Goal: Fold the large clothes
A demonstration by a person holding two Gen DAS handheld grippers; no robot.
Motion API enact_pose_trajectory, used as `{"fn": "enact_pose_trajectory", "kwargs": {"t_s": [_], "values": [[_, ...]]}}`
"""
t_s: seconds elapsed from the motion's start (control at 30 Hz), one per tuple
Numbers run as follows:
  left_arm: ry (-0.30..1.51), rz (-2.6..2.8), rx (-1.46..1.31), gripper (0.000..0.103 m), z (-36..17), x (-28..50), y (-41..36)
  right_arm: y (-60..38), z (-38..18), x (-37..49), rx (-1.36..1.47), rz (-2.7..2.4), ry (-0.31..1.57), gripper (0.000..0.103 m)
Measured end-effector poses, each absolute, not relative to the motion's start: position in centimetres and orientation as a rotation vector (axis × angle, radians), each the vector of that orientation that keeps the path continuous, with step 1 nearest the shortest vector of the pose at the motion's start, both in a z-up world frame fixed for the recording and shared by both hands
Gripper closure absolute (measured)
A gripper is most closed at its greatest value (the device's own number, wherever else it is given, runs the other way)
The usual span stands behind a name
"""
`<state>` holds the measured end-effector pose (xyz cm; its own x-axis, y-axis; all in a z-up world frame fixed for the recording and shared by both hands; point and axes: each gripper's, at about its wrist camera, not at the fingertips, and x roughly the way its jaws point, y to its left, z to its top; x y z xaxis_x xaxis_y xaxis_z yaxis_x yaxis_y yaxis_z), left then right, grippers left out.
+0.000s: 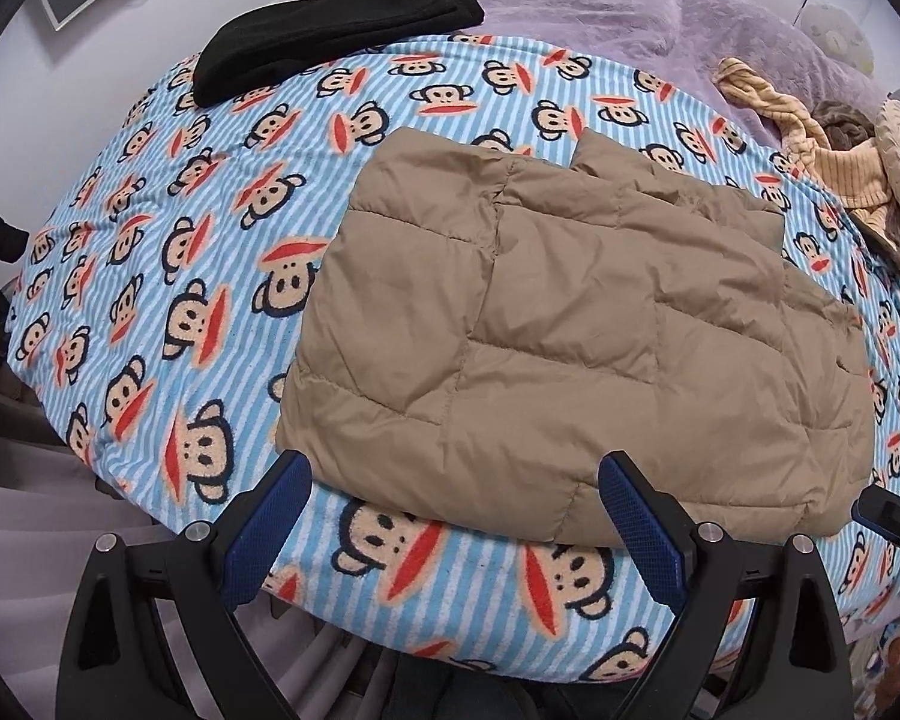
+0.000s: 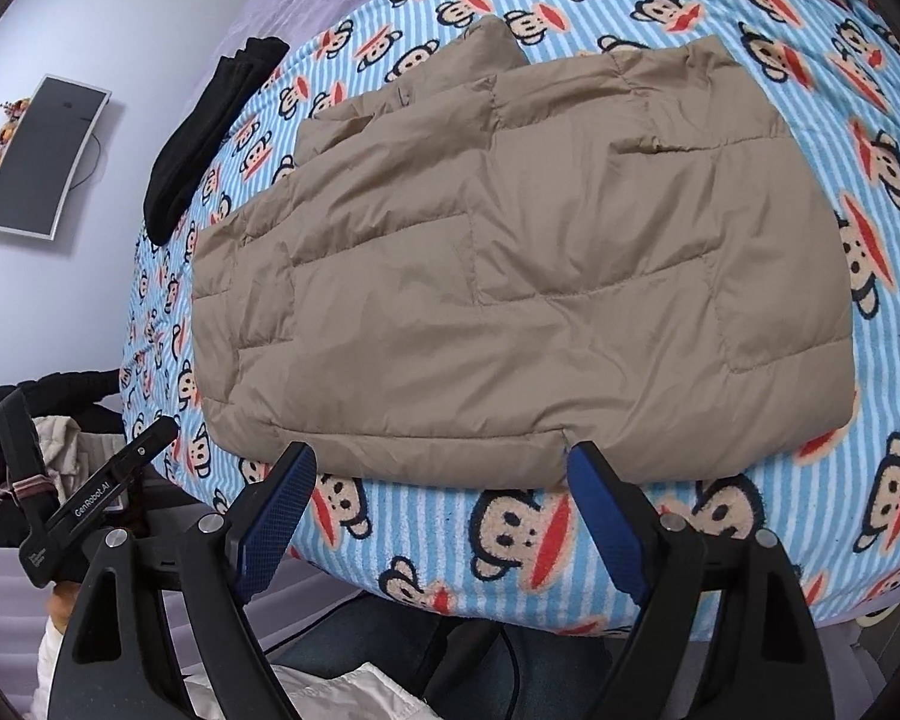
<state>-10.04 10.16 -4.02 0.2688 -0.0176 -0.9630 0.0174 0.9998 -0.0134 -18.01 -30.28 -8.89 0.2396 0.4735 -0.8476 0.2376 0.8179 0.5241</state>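
Black garment (image 1: 336, 36) beyond folded tan jacket (image 1: 570, 324)

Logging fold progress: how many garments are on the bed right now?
3 distinct, perhaps more. A tan puffer jacket folded mid-blanket, a black garment folded at the blanket's far left, a yellow knit crumpled far right, with brownish fabric beside it that may be another.

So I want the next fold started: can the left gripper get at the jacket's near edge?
Probably yes: the left gripper is open, the jacket hem lies just ahead between its fingers, nothing between.
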Motion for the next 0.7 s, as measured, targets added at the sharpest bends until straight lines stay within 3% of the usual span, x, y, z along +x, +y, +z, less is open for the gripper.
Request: {"fn": "enact_pose_trajectory", "kwargs": {"t_s": [0.7], "values": [[1.415, -0.2, 0.044, 0.006, -10.3, -3.9, 14.0, -22.5, -10.7, -14.2, 0.666, 0.046, 1.369, 0.016]]}}
